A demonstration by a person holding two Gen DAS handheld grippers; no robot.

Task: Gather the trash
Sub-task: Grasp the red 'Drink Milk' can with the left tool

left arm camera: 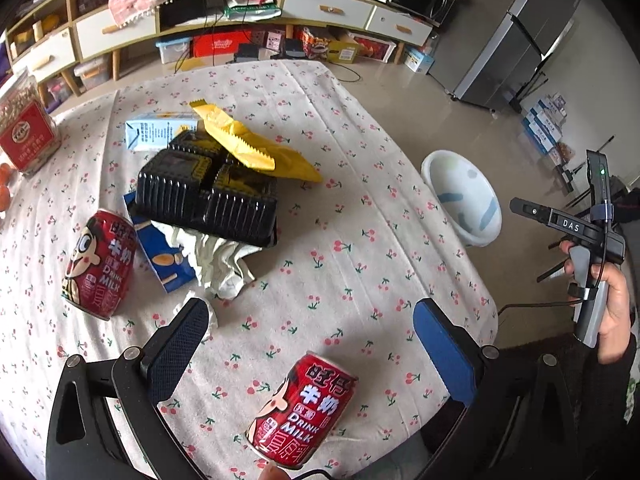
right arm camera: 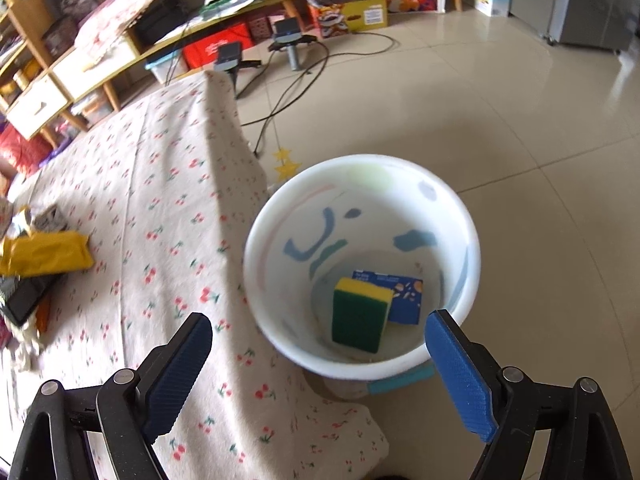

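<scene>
My left gripper [left arm camera: 312, 320] hangs open over the cherry-print tablecloth [left arm camera: 352, 208], and a red milk can [left arm camera: 304, 408] lies just below its fingers. A second red can [left arm camera: 98, 264] lies at the left. Further back sit a black plastic tray [left arm camera: 208, 192], a yellow wrapper [left arm camera: 256, 148], a blue wrapper [left arm camera: 164, 256], crumpled white paper [left arm camera: 220, 260] and a light-blue carton [left arm camera: 156, 130]. My right gripper [right arm camera: 320, 332] is open and empty above the white bin [right arm camera: 360, 264] on the floor. Inside it lie a green-yellow sponge [right arm camera: 360, 314] and a blue packet [right arm camera: 406, 298].
A red-labelled clear jar [left arm camera: 26, 128] stands at the table's far left. The white bin [left arm camera: 464, 196] sits beside the table's right edge. Shelves with boxes [left arm camera: 248, 20] line the back wall, with a grey fridge [left arm camera: 516, 36] at right. Cables and tripods [right arm camera: 288, 52] lie on the floor.
</scene>
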